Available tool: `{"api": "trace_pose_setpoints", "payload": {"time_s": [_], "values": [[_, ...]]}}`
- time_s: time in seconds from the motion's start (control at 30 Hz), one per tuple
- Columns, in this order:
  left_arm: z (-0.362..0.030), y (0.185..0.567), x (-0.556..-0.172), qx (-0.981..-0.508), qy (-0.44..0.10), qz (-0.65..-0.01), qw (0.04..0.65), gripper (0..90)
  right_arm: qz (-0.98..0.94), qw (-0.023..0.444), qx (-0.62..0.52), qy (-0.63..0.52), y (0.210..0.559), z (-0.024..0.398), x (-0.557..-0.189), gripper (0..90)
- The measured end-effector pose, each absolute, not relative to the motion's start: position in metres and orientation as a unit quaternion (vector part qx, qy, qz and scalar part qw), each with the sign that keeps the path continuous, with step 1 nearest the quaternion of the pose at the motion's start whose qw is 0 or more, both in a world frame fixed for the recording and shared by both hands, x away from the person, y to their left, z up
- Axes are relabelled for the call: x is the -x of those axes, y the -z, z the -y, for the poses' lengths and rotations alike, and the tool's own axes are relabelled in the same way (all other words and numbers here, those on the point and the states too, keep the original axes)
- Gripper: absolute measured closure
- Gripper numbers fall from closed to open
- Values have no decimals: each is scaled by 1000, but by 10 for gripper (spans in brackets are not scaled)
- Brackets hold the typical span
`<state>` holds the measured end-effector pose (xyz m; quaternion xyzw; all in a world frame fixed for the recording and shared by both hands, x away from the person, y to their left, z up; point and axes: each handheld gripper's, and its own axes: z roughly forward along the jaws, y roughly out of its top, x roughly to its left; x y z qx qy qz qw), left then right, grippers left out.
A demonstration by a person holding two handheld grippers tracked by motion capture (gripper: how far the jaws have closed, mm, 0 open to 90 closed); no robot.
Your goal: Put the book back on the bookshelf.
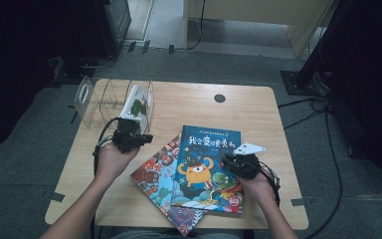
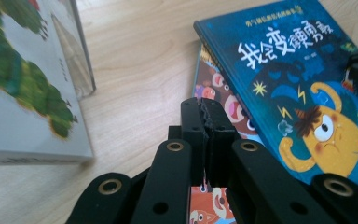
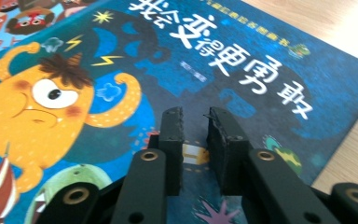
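Clear acrylic book rack (image 1: 90, 97) at table's (image 1: 258, 114) far left corner, several divider slots; one white book with green picture (image 1: 135, 105) stands upright in slot nearest table middle, other slots bare. Left gripper (image 1: 131, 140) just in front of rack, jaws pressed together, nothing between. Blue monster book (image 1: 206, 164) lies flat at table's near middle, atop red-orange picture book (image 1: 160, 174), overlapping its right part. Right gripper (image 1: 239, 163) over blue book's right edge, jaws narrowly parted, pinching nothing.
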<state>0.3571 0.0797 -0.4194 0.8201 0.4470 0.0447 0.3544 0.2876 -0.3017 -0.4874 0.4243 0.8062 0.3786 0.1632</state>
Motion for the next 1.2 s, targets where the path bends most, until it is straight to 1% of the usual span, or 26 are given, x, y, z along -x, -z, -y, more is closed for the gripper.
{"api": "trace_pose_setpoints", "payload": {"time_s": [0.13,0.17,0.2,0.23,0.27,0.37,0.57,0.73,0.87,1.0,1.1,1.2], "values": [[-77,429,-351,-819,-39,-445,360,900,-802,162,-434,-377,488,307,-289,822],[-77,429,-351,-819,-39,-445,360,900,-802,162,-434,-377,488,307,-289,822],[-74,434,-348,-822,-36,-442,357,900,-802,164,-432,-377,488,310,-290,855],[-74,434,-348,-822,-36,-442,357,900,-802,164,-432,-377,488,310,-290,855],[-73,438,-346,-821,-28,-443,358,900,-803,161,-432,-377,488,314,-291,898],[-71,443,-341,-820,-22,-442,362,900,-797,163,-443,-376,488,321,-293,900],[-64,454,-329,-825,-6,-433,363,900,-780,181,-473,-367,488,333,-299,900],[-61,462,-320,-830,4,-427,358,900,-774,195,-487,-355,487,337,-302,900],[-62,465,-313,-829,7,-422,366,900,-762,203,-504,-352,488,343,-306,899],[-62,465,-305,-832,4,-413,370,900,-759,202,-526,-328,491,347,-310,898],[-62,466,-302,-833,4,-410,371,900,-758,195,-526,-333,493,348,-313,898],[-63,470,-297,-832,8,-414,369,900,-753,203,-532,-330,492,344,-317,900]]}}
